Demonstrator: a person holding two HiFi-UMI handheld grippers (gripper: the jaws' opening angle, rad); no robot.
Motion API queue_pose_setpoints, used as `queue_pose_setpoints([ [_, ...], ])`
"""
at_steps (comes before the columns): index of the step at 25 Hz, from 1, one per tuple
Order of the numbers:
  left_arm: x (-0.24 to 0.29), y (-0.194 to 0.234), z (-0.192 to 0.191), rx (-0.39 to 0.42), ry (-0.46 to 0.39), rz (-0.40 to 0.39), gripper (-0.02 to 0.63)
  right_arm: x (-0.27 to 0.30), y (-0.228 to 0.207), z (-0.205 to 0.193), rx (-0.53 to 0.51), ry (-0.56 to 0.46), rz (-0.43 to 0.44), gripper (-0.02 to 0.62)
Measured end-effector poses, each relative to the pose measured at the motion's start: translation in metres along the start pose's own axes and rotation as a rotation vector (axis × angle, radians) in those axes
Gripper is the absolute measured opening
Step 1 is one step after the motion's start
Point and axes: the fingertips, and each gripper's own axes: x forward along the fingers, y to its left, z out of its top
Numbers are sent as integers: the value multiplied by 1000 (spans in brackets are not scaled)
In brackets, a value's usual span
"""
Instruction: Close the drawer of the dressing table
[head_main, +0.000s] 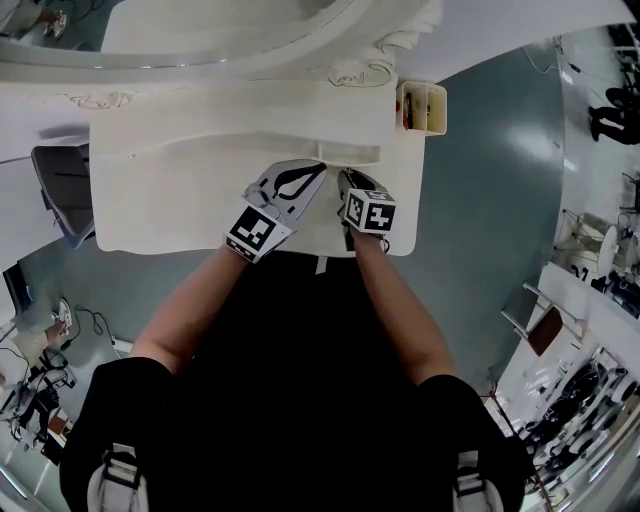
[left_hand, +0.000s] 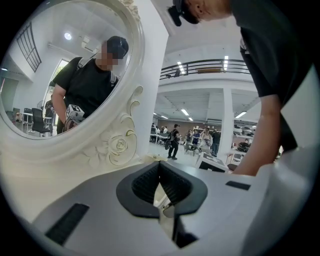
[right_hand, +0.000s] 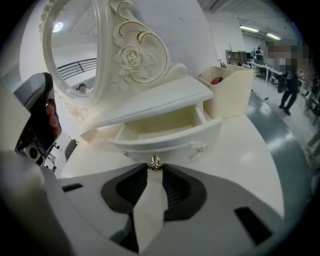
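The white dressing table (head_main: 170, 205) has its small curved drawer (right_hand: 167, 141) pulled out under the mirror shelf, and the pale inside shows. The drawer's gold knob (right_hand: 155, 162) sits pinched between the tips of my right gripper (right_hand: 155, 167), which comes at it from the front and points steeply down. In the head view the right gripper (head_main: 346, 180) is at the middle of the drawer front (head_main: 300, 152), which hides the knob. My left gripper (head_main: 318, 172) hovers just left of it, over the tabletop. In its own view the left gripper (left_hand: 160, 165) is shut on nothing and faces the mirror frame.
An oval mirror (left_hand: 65, 75) with a carved rose frame rises behind the drawer. A white organiser box (right_hand: 230, 87) with small items stands at the table's back right corner (head_main: 422, 108). A dark chair (head_main: 60, 180) is on the floor to the left. People stand far off.
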Motion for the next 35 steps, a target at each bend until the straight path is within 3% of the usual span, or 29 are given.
queue_pose_setpoints([
  [35, 14, 22, 9, 29, 28, -22, -6, 25, -5, 45, 28, -18, 1, 97],
])
